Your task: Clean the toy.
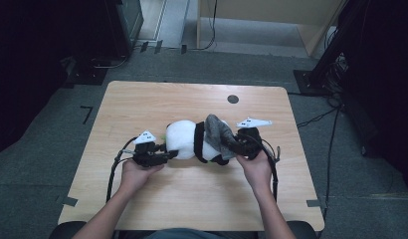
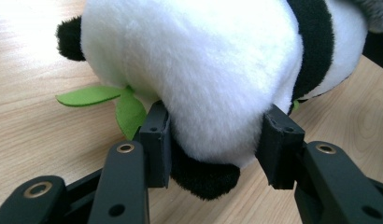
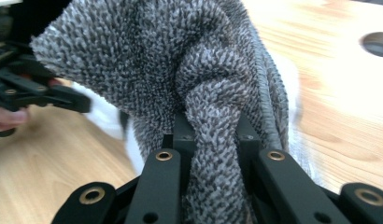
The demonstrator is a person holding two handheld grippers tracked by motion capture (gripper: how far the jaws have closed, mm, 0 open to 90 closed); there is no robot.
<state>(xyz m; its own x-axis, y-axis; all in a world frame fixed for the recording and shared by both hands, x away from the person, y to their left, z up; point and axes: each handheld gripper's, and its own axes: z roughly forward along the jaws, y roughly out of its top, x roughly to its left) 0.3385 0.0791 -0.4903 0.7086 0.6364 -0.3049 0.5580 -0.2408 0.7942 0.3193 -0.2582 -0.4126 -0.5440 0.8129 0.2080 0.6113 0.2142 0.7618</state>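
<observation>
At the near edge of the wooden table [image 1: 157,209] the person's two forearms enter from below, each hand wrapped around a gripper. The left hand [image 1: 136,174] holds the left gripper [image 1: 168,155] low over the tabletop, pointing toward the middle of the table; in the left gripper view its jaws are clamped on the white end of a plush panda [image 2: 199,70], the pads pressed into the fur on both sides, with a black paw just beneath them. Green felt leaves [image 2: 105,100] stick out from under the toy, lying on the wood beside the left-hand jaw. The right hand [image 1: 256,167] holds the right gripper [image 1: 234,149] at the panda's other end; in the right gripper view its jaws are closed tight on a bunched fold of a grey terry cloth [image 3: 180,65], which rises out of the grip and spreads above the jaws. Seen from the high view, the panda [image 1: 184,139] lies on its side at about the middle of the table, between the two grippers, and the cloth [image 1: 218,130] is draped over its right end, touching the black-and-white fur. Farther back, a round dark hole [image 1: 233,98] sits in the tabletop near the far edge, well apart from the toy. Beyond the table lie grey floor [image 1: 242,64] and black cables [image 1: 316,118].
</observation>
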